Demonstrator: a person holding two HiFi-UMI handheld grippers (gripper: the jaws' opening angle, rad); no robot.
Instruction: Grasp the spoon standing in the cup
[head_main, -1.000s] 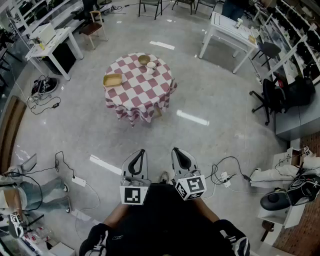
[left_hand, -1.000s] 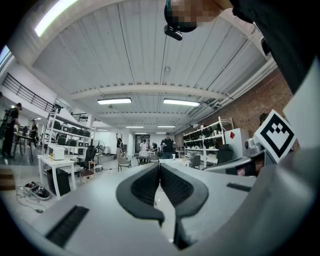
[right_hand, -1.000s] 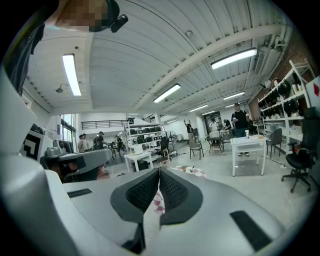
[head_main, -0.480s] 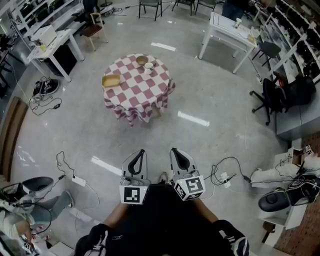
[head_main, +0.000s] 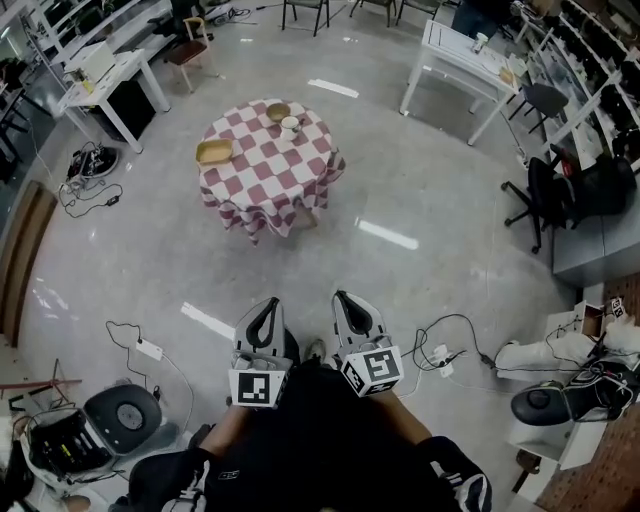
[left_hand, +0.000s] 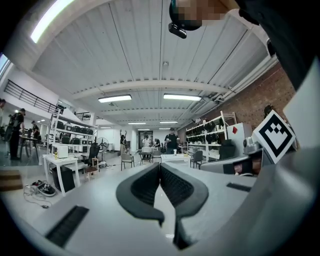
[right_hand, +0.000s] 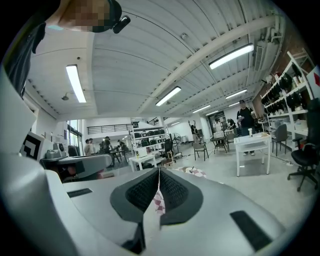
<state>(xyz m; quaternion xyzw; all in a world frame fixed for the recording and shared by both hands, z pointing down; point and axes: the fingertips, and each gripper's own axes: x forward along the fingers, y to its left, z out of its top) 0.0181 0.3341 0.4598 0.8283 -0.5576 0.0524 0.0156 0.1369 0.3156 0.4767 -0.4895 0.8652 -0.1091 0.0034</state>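
Note:
Far across the floor stands a round table (head_main: 262, 180) under a red-and-white checked cloth. On its far side a white cup (head_main: 290, 126) stands beside a tan bowl (head_main: 277, 111); the spoon is too small to make out. Both grippers are held close to my body, far from the table. My left gripper (head_main: 271, 304) is shut with nothing in it, its pads meeting in the left gripper view (left_hand: 160, 166). My right gripper (head_main: 343, 298) is likewise shut and empty (right_hand: 159, 170). A strip of the checked cloth (right_hand: 193, 172) shows just past its jaws.
A shallow yellow tray (head_main: 214, 152) lies on the table's left side. White desks (head_main: 458, 62) and chairs ring the room, a black office chair (head_main: 543, 195) stands at the right, and cables (head_main: 150, 350) run over the floor near my feet. A round device (head_main: 122, 413) sits at lower left.
The table has drifted up and left in the head view. The person at lower left has gone from view, and a round device shows there now. Both grippers stay shut.

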